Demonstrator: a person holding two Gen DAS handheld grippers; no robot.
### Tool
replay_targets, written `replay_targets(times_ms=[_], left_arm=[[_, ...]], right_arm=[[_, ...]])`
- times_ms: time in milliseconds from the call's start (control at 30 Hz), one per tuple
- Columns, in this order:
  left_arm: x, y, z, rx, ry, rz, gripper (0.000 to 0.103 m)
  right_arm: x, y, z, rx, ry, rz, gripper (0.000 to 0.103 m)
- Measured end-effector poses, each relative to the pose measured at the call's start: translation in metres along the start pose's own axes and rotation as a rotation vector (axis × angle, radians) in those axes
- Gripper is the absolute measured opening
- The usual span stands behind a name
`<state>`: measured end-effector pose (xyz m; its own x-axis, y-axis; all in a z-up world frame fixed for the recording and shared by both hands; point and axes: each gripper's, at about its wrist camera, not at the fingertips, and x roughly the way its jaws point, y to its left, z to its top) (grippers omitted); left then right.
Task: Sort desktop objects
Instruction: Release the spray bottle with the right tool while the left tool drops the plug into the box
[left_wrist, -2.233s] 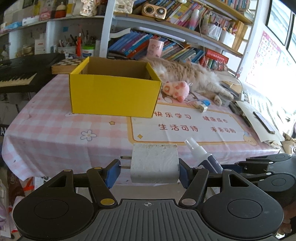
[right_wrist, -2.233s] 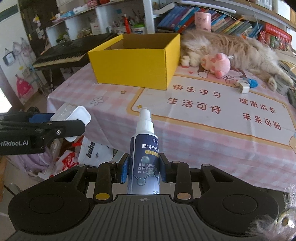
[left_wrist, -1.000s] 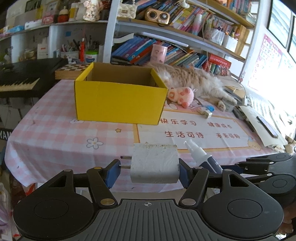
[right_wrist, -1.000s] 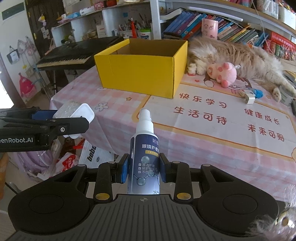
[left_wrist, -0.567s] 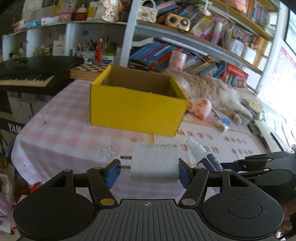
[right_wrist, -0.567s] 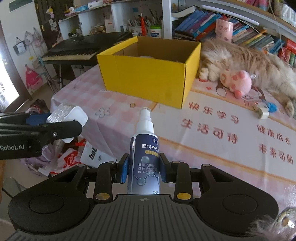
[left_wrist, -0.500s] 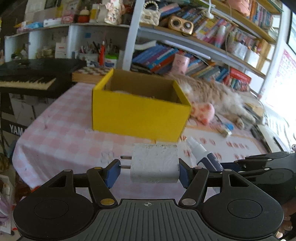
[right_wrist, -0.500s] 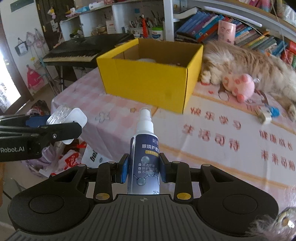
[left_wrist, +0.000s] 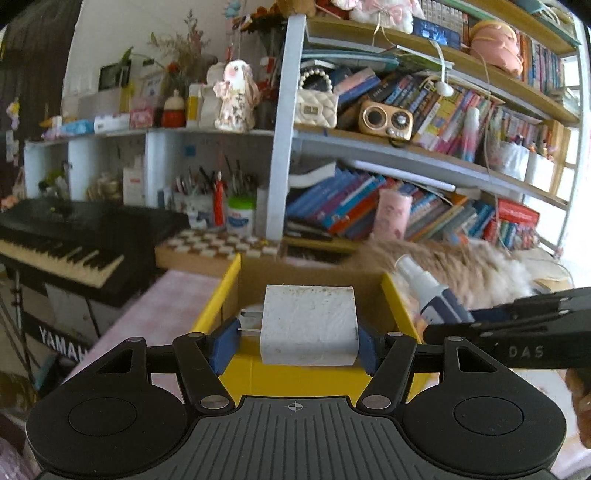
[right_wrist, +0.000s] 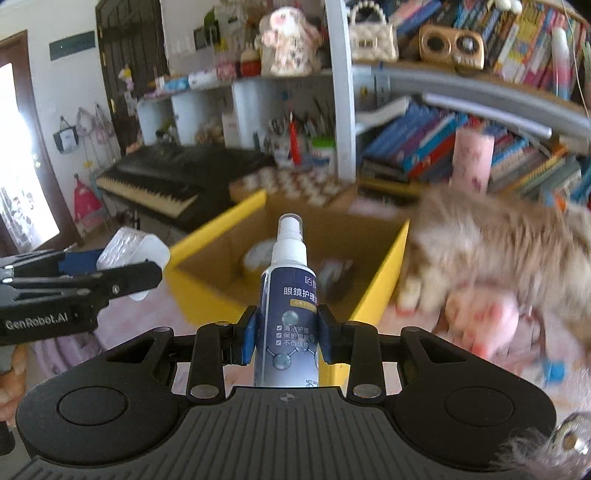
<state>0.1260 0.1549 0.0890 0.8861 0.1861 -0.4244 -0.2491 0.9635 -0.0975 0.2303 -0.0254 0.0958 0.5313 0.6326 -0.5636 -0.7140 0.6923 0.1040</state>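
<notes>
Our left tool (left_wrist: 297, 349) clamps the light, rigid charger (left_wrist: 308, 325) by its flat sides; our right tool (right_wrist: 284, 338) grips the slippery spray bottle (right_wrist: 290, 310) mid-body, over the yellow box (right_wrist: 380, 273).

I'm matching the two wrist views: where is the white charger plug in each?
Left wrist: white charger plug at centre, clamped in the left gripper, above the yellow box.
Right wrist: at far left, in the left gripper.
Shared landmark: the yellow box.
</notes>
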Motion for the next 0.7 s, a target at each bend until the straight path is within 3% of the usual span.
replay_targets(times_ms=[267,700], left_arm=[[0.052,-0.020,0.008,0.059,0.042,0.036,0.065],[0.108,-0.019,-0.010,0.111,0.186,0.138,0.065]], right_arm=[[0.025,-0.034,0.025,-0.016,-0.034,0.003,0.030],[0.083,-0.035,0.023,-0.110,0.055,0.064,0.030]])
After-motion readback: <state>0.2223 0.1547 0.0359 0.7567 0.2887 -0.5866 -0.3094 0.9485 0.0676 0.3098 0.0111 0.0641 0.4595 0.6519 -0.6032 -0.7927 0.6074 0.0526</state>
